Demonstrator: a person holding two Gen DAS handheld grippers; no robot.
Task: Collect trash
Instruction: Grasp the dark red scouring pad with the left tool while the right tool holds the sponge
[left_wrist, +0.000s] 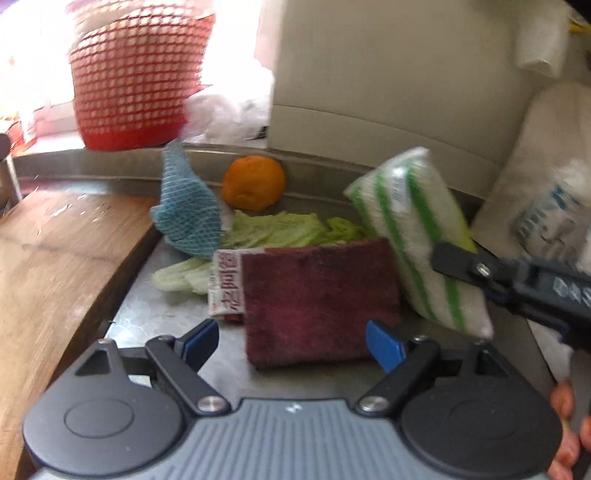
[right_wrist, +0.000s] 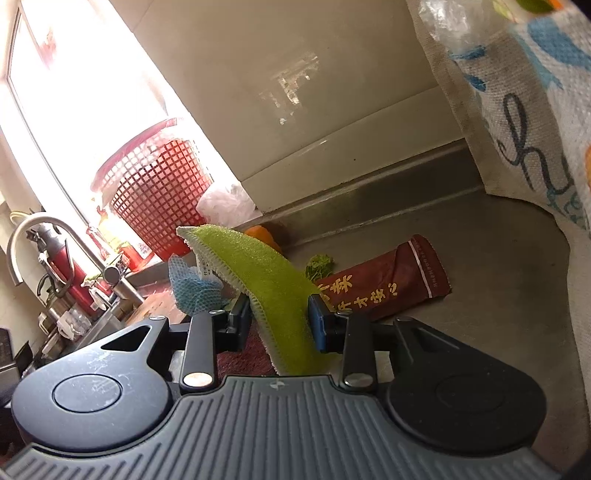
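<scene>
Meanwhile, the right gripper (right_wrist: 280, 314) had its jaws closed on a green-and-white striped sponge (right_wrist: 258, 273), the pads pressing its lower part from both sides while the rest of it stood up tilted above the steel counter (right_wrist: 498, 266). From the left wrist view the same sponge (left_wrist: 417, 236) leaned at the right of the counter (left_wrist: 155, 317), with one black finger of the right gripper (left_wrist: 458, 264) laid against its edge. The left gripper (left_wrist: 291, 341) hung with its jaws wide apart and nothing between the blue pads, just above the near edge of a dark red scouring pad (left_wrist: 317, 302) that lay flat on the steel. Beside the pad lay a printed wrapper (left_wrist: 225, 284), pale cabbage leaves (left_wrist: 280, 229), a piece of blue netting (left_wrist: 188, 214) and, against the back rim, an orange (left_wrist: 255, 182). A red mesh basket (left_wrist: 136, 77) stood on the ledge behind, and a wooden board (left_wrist: 55, 258) lay at the left. In the right wrist view a brown snack wrapper (right_wrist: 391, 280) lay on the counter past the sponge, near a printed woven sack (right_wrist: 524, 110) at the right.
</scene>
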